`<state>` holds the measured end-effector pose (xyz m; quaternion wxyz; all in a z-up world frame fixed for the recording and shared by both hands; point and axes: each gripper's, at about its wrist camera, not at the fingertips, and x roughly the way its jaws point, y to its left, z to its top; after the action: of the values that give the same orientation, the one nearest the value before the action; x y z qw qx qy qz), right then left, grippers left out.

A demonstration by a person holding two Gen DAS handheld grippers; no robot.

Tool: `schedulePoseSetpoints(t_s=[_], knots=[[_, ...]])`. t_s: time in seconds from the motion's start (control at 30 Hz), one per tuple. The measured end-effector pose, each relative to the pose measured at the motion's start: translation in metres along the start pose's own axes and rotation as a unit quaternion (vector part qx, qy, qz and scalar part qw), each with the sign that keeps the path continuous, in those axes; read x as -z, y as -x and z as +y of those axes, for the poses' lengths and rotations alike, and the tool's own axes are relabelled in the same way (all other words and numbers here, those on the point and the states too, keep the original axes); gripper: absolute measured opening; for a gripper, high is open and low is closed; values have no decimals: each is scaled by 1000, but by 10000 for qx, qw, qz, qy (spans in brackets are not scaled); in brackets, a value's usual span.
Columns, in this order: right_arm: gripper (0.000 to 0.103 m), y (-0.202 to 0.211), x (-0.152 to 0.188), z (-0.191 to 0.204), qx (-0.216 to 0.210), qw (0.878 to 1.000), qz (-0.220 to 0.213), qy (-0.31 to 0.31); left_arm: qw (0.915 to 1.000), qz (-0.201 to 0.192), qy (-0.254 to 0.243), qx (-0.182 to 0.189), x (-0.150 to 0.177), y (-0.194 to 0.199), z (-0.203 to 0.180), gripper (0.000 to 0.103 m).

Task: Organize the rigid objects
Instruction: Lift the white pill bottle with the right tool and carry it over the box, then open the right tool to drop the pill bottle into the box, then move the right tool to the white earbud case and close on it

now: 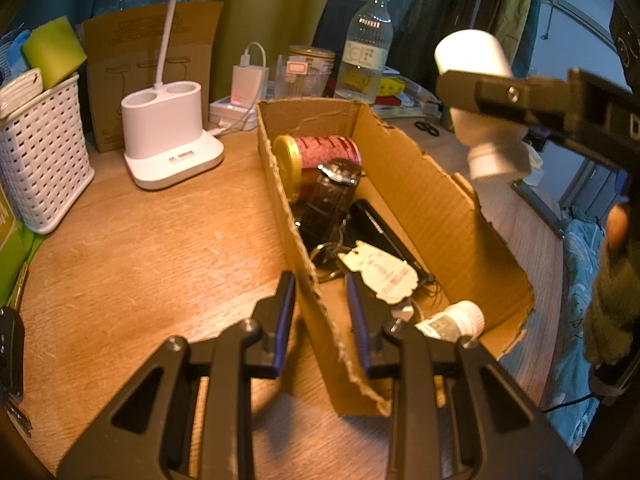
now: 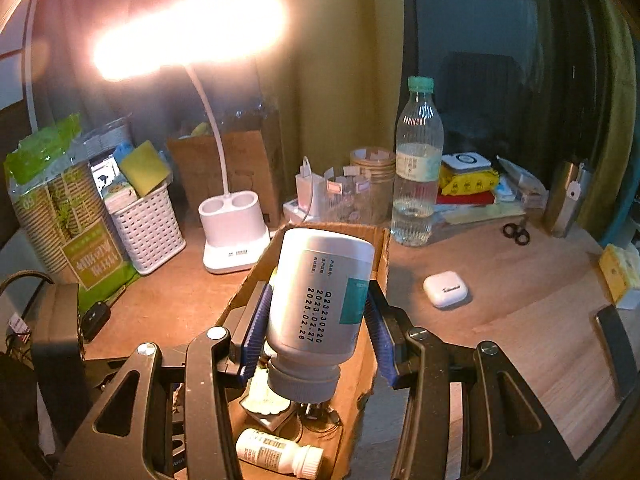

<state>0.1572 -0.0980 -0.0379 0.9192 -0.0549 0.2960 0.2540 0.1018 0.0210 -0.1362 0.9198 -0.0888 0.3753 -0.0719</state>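
Note:
An open cardboard box point(image 1: 420, 184) sits on the wooden desk and holds a red tin point(image 1: 320, 156), a dark watch point(image 1: 332, 196), a black flat item, a cat-shaped tag point(image 1: 380, 276) and a small white bottle point(image 1: 452, 322). My left gripper point(image 1: 320, 320) straddles the box's near left wall, one finger outside and one inside, apparently gripping the wall. My right gripper point(image 2: 318, 320) is shut on a large white pill bottle point(image 2: 320, 296), cap toward the camera, held above the box point(image 2: 372, 360). The bottle also shows in the left wrist view point(image 1: 480, 108). The small white bottle point(image 2: 276, 452) lies below it.
A white lamp base point(image 1: 168, 136), a white woven basket point(image 1: 40, 160), a charger, jars and a water bottle point(image 1: 366, 48) stand behind the box. A white earbud case point(image 2: 446, 289) and scissors point(image 2: 516, 234) lie to the right. A car key point(image 1: 10, 348) lies at the left edge.

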Motion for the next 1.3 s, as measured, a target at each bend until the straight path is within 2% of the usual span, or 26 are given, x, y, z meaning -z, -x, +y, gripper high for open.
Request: schedulePoseSetpoints(t_s=[0.3, 0.47, 0.7, 0.73, 0.8, 0.9, 1.03, 1.2, 1.3], knots=[[49, -11, 11, 13, -234, 9995, 195, 37, 10000, 5, 11, 11, -1, -1, -1, 28], [49, -28, 23, 10, -172, 9988, 459, 6, 10000, 5, 11, 9, 0, 0, -3, 28], [49, -40, 33, 4, 165, 9978, 638, 97, 10000, 5, 9, 14, 1, 1, -4, 28], [52, -41, 34, 3, 177, 9977, 644, 101, 10000, 5, 10, 14, 1, 1, -4, 28], [61, -39, 35, 0, 209, 9981, 569, 123, 10000, 8, 13, 21, 1, 1, -4, 28], [67, -28, 33, -5, 79, 9992, 381, 83, 10000, 12, 13, 24, 1, -1, -3, 28], [67, -13, 29, -26, 164, 9998, 78, -96, 10000, 14, 22, 35, 0, -3, -1, 28], [67, -9, 29, -66, 506, 9980, -53, -372, 10000, 17, 29, 40, 0, -4, 0, 28], [67, -10, 30, -91, 564, 9968, -95, -555, 10000, 19, 37, 44, 0, -4, 0, 28]])
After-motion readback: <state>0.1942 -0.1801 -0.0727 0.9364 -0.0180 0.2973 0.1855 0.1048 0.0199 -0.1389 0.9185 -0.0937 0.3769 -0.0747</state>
